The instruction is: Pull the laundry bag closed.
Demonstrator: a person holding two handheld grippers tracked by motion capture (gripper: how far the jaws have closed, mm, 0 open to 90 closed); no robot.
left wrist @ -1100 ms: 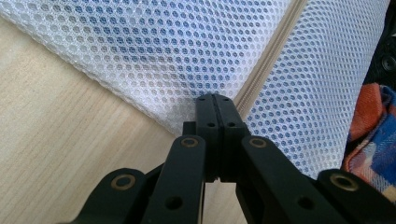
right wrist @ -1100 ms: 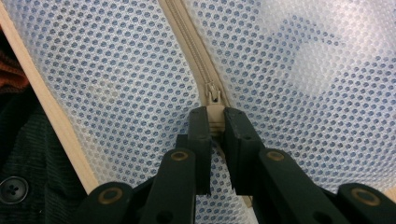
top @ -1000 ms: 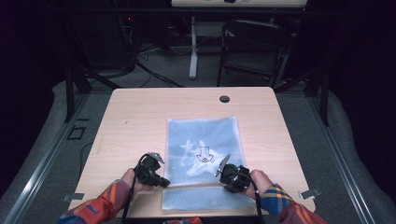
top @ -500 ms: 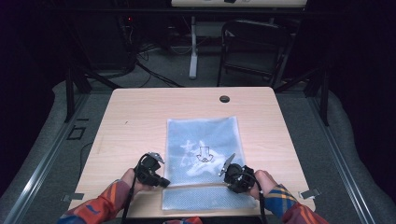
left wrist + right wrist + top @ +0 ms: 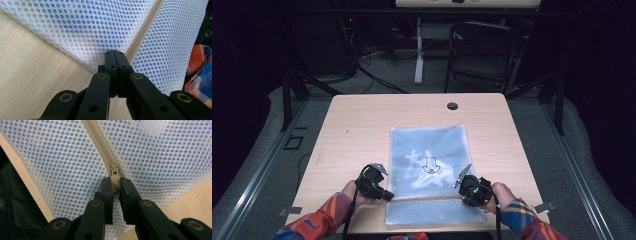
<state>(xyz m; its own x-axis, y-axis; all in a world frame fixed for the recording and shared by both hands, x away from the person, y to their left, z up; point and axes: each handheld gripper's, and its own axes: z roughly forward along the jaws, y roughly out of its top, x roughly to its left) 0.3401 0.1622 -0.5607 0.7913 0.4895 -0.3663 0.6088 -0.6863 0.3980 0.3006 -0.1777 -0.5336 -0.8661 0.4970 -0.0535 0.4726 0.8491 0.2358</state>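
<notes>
A white mesh bag (image 5: 429, 160) with blue contents and a black arrow print lies flat near the table's front edge. A beige zipper (image 5: 427, 199) runs across its near end. My left gripper (image 5: 388, 195) is shut on the mesh bag (image 5: 82, 27) at the left end of the zipper (image 5: 143, 33). My right gripper (image 5: 463, 193) is shut on the beige zipper pull (image 5: 114, 180) at the right end of the zipper (image 5: 100, 140), over the mesh bag (image 5: 162, 150).
The bag rests on a light wooden table (image 5: 357, 130) with a round black grommet (image 5: 452, 106) near its far edge. A black chair (image 5: 484, 55) and cables stand on the floor beyond. A plaid sleeve (image 5: 198, 72) shows beside the bag.
Both grippers have shifted slightly toward the table's front edge, staying at the two ends of the zipper. The bag lies where it was.
</notes>
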